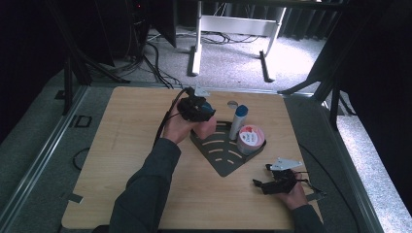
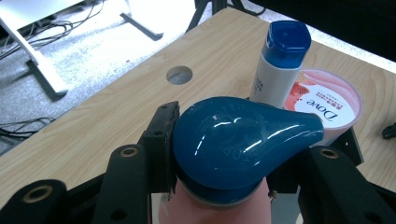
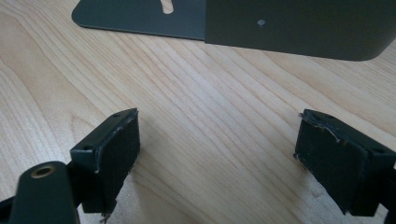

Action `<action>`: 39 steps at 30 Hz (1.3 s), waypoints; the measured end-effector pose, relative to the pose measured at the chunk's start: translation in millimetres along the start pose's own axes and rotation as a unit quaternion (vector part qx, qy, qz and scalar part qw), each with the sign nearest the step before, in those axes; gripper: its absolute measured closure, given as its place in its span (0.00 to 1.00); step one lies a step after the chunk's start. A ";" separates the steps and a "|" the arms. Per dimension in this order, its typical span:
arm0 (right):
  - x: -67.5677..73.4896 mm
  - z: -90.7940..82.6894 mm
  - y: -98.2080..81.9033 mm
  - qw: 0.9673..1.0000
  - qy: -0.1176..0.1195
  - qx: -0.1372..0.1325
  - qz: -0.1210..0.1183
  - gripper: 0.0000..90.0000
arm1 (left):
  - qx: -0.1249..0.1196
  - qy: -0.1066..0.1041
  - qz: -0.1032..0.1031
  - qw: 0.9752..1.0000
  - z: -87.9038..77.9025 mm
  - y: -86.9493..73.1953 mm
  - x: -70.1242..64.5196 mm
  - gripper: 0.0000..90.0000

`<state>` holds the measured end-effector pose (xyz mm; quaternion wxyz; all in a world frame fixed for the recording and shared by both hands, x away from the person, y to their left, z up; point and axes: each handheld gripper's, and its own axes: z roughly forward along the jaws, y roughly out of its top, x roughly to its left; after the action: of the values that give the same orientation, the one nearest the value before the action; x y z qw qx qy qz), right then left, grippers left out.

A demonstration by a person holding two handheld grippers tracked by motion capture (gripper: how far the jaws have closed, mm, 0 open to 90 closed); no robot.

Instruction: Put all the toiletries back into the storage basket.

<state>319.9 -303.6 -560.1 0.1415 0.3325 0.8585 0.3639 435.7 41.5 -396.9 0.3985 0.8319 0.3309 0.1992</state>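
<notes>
My left gripper (image 1: 200, 110) is shut on the blue teardrop-shaped cap (image 2: 238, 140) of a pink bottle (image 1: 206, 127). It holds the bottle over the left part of a dark slotted metal rack (image 1: 224, 158). A white bottle with a blue cap (image 1: 239, 121) and a pink Dove tub (image 1: 251, 138) stand in the rack; they also appear in the left gripper view, the white bottle (image 2: 280, 65) just beyond the cap and the tub (image 2: 327, 105) to its right. My right gripper (image 1: 261, 185) lies on the table near the front right, its jaws open and empty (image 3: 217, 158).
The wooden table (image 1: 136, 145) has a round hole (image 1: 232, 103) near its far edge. In the right gripper view the rack's wall (image 3: 299, 28) rises just ahead of the jaws. Beyond the table lie grey floor, cables and a white desk frame (image 1: 233, 29).
</notes>
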 end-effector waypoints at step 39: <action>-0.3 0.1 0.0 1.000 0.000 0.000 -0.002 0.15 | 0.008 -0.001 0.001 1.000 31.1 6.4 -14.6 0.59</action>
<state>320.1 -303.7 -560.1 0.1419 0.3310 0.8590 0.3638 446.5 11.7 -411.6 0.3924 0.8354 0.3312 0.1960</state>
